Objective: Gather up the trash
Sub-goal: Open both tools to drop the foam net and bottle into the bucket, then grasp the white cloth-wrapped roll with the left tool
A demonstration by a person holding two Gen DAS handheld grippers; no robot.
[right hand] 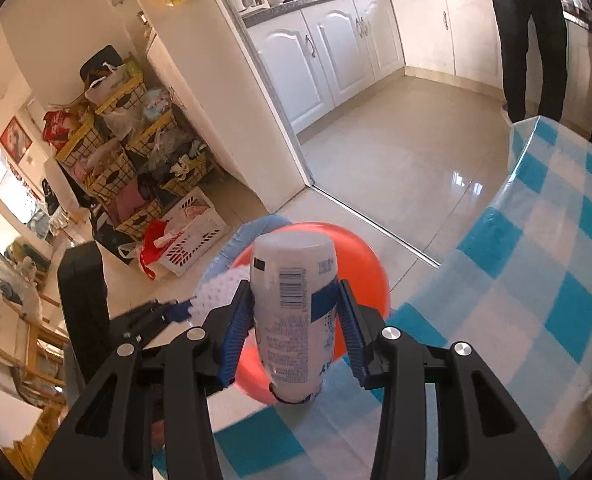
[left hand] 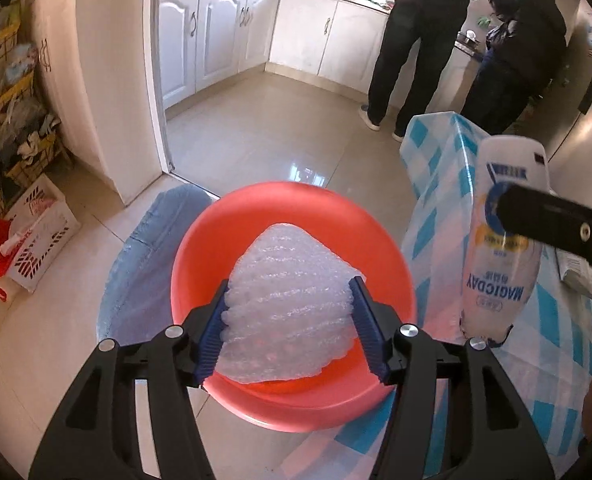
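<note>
A piece of white foam wrap (left hand: 288,292) hangs between the blue pads of my left gripper (left hand: 290,320), which is shut on it right above a red plastic basin (left hand: 200,248). In the right wrist view the same wrap (right hand: 220,292) and left gripper (right hand: 168,312) show at the left of the basin (right hand: 363,264). My right gripper (right hand: 296,328) is shut on a white plastic bottle (right hand: 292,280), held with its neck towards the camera, above the table edge by the basin. The left wrist view shows that bottle (left hand: 503,280) at the right, label upside down.
A table with a blue and white checked cloth (right hand: 535,280) fills the right side. Something covered in blue plastic (left hand: 148,260) sits behind the basin. A white crate (left hand: 36,232) and stacked yellow wire baskets (right hand: 128,152) line the left wall. Two people (left hand: 423,40) stand at the kitchen counter.
</note>
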